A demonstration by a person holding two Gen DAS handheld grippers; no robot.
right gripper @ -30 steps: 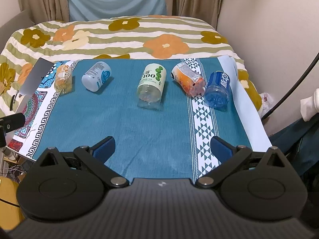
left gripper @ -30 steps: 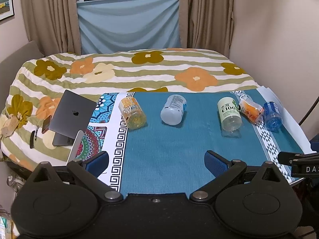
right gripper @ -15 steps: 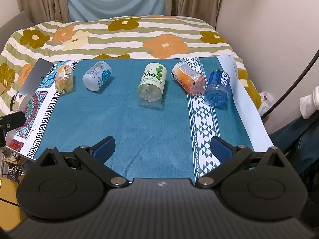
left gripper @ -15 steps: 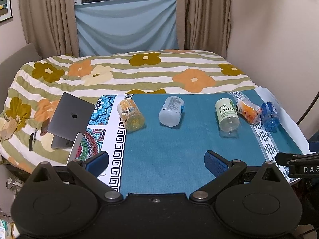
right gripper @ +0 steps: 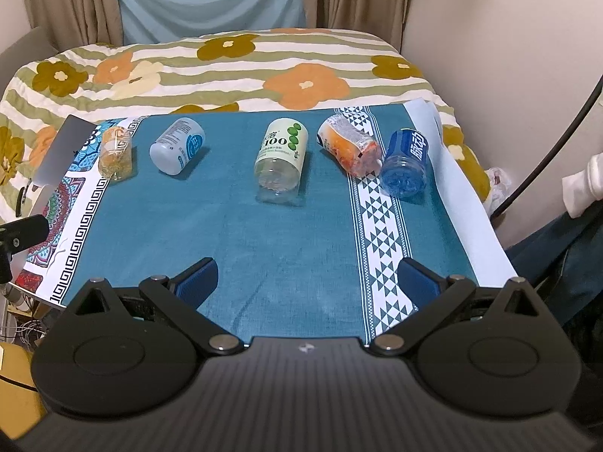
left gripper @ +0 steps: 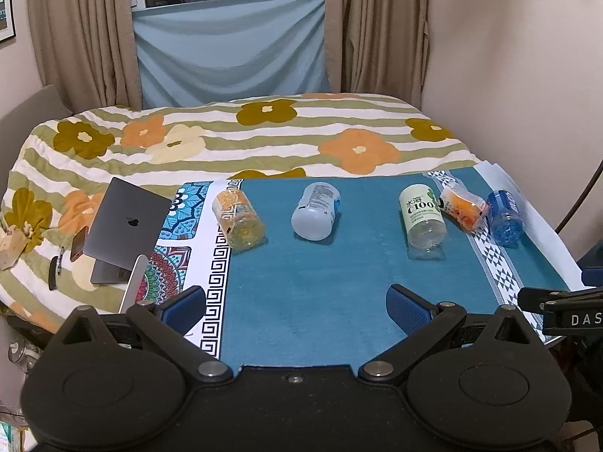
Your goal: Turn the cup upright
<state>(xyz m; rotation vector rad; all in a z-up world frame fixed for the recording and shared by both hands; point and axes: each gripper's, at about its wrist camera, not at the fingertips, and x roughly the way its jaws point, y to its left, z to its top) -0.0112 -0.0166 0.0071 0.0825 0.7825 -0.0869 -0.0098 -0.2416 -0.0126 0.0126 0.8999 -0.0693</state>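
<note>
Five cups lie on their sides in a row across the teal cloth (right gripper: 294, 233) — yellow cup (left gripper: 238, 219), pale cup (left gripper: 316, 211), green-labelled cup (right gripper: 280, 158), orange cup (right gripper: 348, 145) apparently touching the blue cup (right gripper: 406, 164). Left gripper (left gripper: 296, 310) and right gripper (right gripper: 307, 280) hover near the cloth's front edge, jaws spread, holding nothing.

**Five cups in a row ahead of the tongs**

On the cloth (right gripper: 294, 233), five cups lie on their sides ahead of the right tongs (right gripper: 307, 277): the cup (right gripper: 280, 160) straight ahead, two left, two right touching. A laptop (left gripper: 124, 226) lies far left on the bed (left gripper: 245, 139).
</note>
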